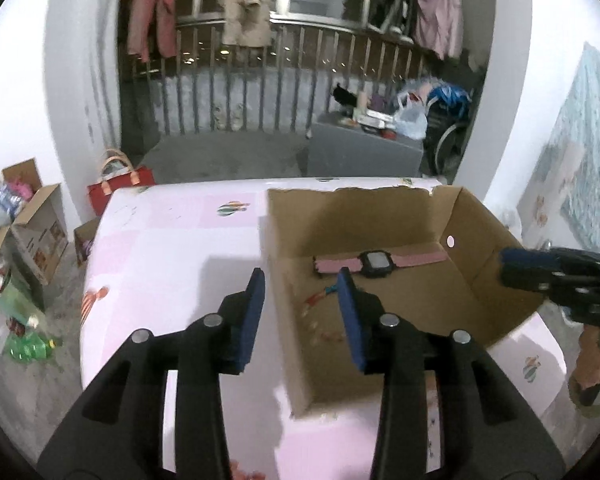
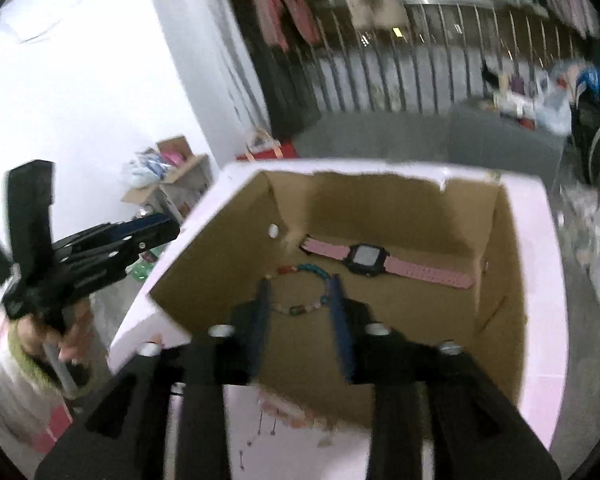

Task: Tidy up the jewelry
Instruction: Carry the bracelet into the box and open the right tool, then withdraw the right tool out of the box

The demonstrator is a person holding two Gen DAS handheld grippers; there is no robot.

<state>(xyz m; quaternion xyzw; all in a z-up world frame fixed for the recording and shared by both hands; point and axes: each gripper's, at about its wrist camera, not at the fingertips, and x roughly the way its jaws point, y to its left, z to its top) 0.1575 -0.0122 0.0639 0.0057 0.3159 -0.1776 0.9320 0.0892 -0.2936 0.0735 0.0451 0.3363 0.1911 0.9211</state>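
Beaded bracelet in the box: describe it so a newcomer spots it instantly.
Start at the open cardboard box on the pink table. On its floor lie two items; the beaded bracelet is the thin loop of mixed red, teal and pale beads, nearer the camera than the pink-strapped watch.

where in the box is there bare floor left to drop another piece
Bare cardboard lies in the cardboard box right of the bead bracelet and on the near side of the pink watch. The far left corner is crowded: bracelet and watch strap end lie close together there.
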